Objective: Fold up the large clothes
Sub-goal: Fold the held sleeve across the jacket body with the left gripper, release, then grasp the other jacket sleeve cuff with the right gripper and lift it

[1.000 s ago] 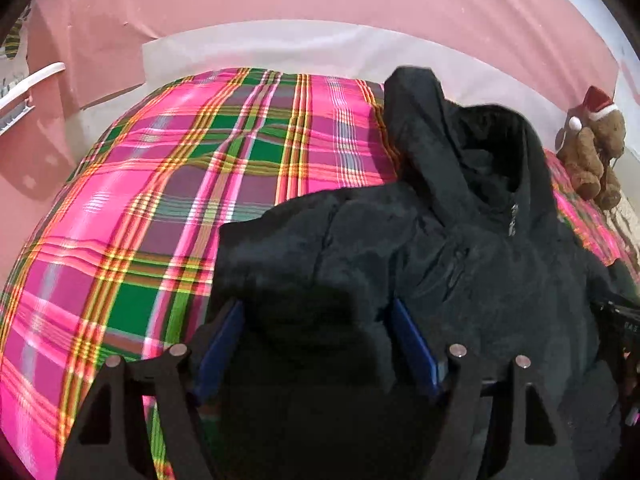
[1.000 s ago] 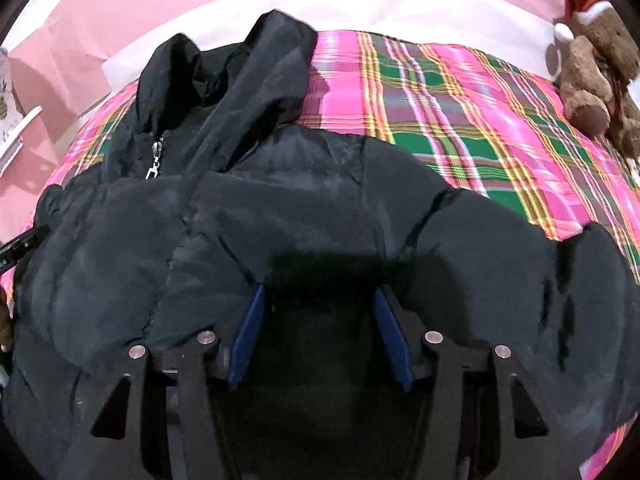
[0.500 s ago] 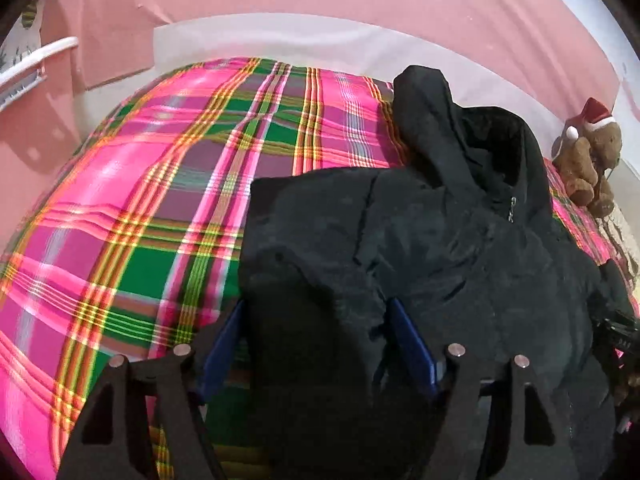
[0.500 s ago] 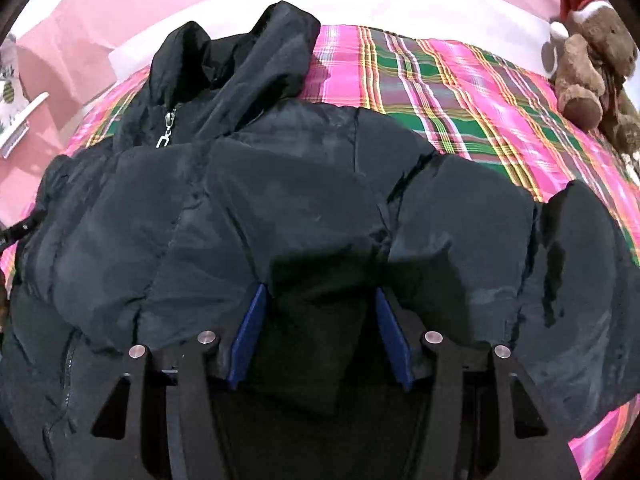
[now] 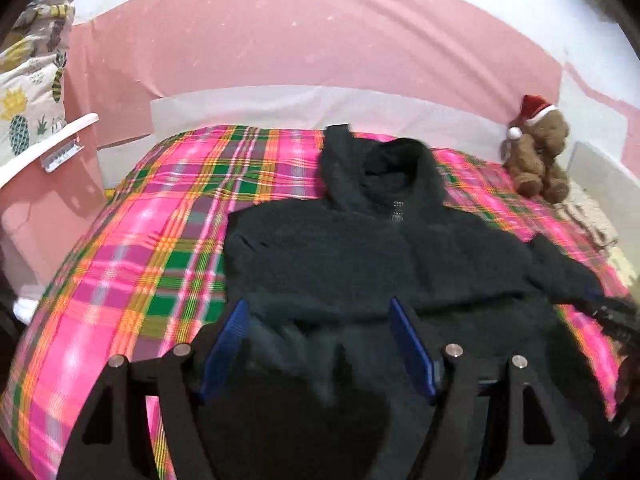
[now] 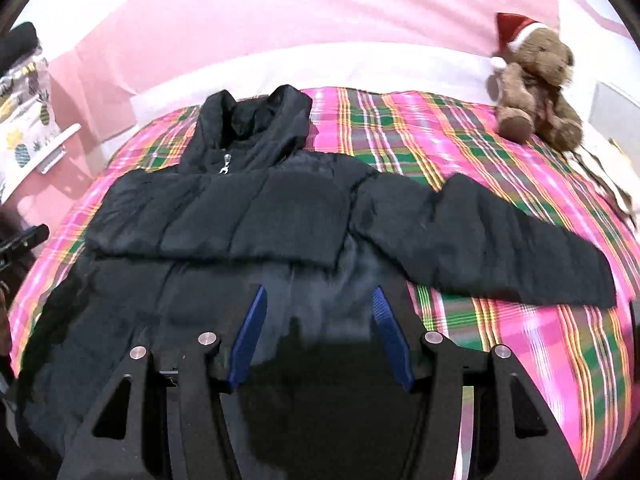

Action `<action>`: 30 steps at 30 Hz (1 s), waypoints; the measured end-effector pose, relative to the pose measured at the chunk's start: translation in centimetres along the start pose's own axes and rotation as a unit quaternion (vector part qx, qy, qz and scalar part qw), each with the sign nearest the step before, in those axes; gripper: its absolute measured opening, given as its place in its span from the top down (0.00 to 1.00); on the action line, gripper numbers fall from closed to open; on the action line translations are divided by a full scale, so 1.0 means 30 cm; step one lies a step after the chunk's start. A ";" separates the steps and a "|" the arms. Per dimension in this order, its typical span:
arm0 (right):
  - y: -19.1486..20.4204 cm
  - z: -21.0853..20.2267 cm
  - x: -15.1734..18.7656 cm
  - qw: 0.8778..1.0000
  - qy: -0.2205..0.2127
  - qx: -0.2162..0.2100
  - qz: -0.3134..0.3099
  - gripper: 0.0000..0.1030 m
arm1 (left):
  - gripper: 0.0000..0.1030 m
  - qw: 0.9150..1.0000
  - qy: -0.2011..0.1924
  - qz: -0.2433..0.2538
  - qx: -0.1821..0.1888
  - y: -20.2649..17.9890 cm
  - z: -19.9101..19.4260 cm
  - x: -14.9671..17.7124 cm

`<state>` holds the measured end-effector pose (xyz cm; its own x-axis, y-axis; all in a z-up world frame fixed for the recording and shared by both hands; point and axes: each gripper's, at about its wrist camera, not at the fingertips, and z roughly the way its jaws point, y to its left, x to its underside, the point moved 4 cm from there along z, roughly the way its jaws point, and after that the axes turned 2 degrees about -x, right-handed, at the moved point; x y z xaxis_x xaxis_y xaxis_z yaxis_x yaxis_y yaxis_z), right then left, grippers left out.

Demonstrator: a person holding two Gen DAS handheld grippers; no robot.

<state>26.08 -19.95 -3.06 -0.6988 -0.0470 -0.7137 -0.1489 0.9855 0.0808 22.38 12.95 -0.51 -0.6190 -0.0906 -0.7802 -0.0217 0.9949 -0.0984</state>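
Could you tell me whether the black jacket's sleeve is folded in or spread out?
Spread out: the sleeve lies extended sideways from the black jacket across the plaid blanket.

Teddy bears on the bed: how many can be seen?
1. One brown teddy bear with a red Santa hat sits at the far right corner of the plaid bed cover, beyond the black jacket. Others could be outside the views.
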 end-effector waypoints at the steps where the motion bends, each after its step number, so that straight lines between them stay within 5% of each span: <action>1: -0.001 -0.037 0.029 1.000 -0.003 0.002 0.003 0.46 | 0.28 1.000 0.000 -0.002 0.007 -0.023 -0.027 0.019; 16: -0.035 -0.271 0.254 1.000 0.000 0.015 0.023 0.46 | 0.28 0.998 0.030 -0.006 0.045 -0.247 -0.215 0.239; 30: -0.219 -0.288 0.219 0.996 -0.001 0.058 0.067 0.46 | 0.26 0.998 0.033 0.013 0.046 -0.334 -0.160 0.166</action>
<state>16.41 -28.13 -2.27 -0.7051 0.0869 -0.7038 0.0285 0.9951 0.0943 15.75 2.73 -0.44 -0.6687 -0.0589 -0.7412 0.0653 0.9883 -0.1375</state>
